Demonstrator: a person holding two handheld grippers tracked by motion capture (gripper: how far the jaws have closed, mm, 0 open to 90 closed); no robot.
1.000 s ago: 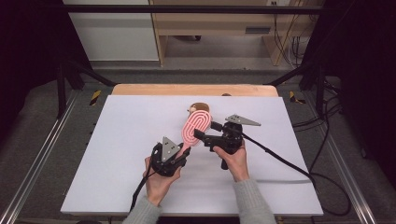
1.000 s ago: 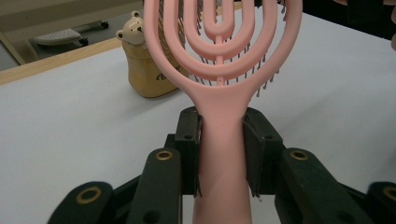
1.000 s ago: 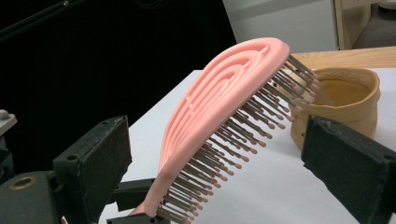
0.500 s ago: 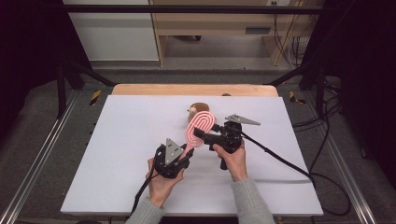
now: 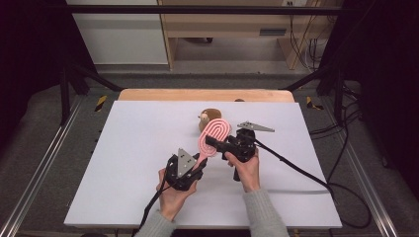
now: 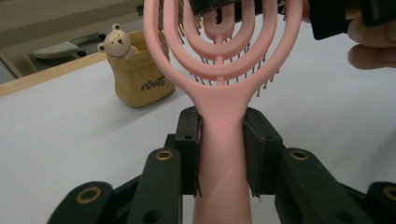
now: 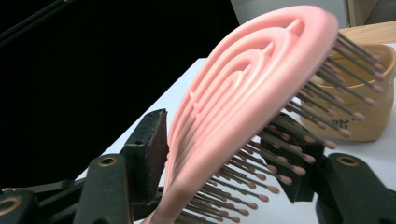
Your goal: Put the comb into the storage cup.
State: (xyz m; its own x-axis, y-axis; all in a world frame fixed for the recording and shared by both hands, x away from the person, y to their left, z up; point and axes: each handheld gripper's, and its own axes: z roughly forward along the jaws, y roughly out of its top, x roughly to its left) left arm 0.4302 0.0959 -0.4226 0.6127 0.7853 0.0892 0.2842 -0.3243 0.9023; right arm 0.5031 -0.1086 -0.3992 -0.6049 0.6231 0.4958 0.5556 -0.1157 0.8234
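On my feed I saw a small tan holder (image 5: 211, 115) with a bear figure (image 6: 116, 43) on its rim, standing upright on the white tabletop (image 5: 133, 148) near the far edge, about midway along it. A wooden strip (image 5: 197, 95) ran along that far edge. Beyond the tabletop stood a white cabinet (image 5: 118, 34) and a wooden shelf unit (image 5: 232, 24), with cables (image 5: 301, 39) hanging at the right.

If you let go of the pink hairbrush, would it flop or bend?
Probably not: the pink hairbrush sticks straight out from the left gripper without drooping, so it looks stiff. Its open loops suggest it's light. The thin bristles likely flex when squeezed.
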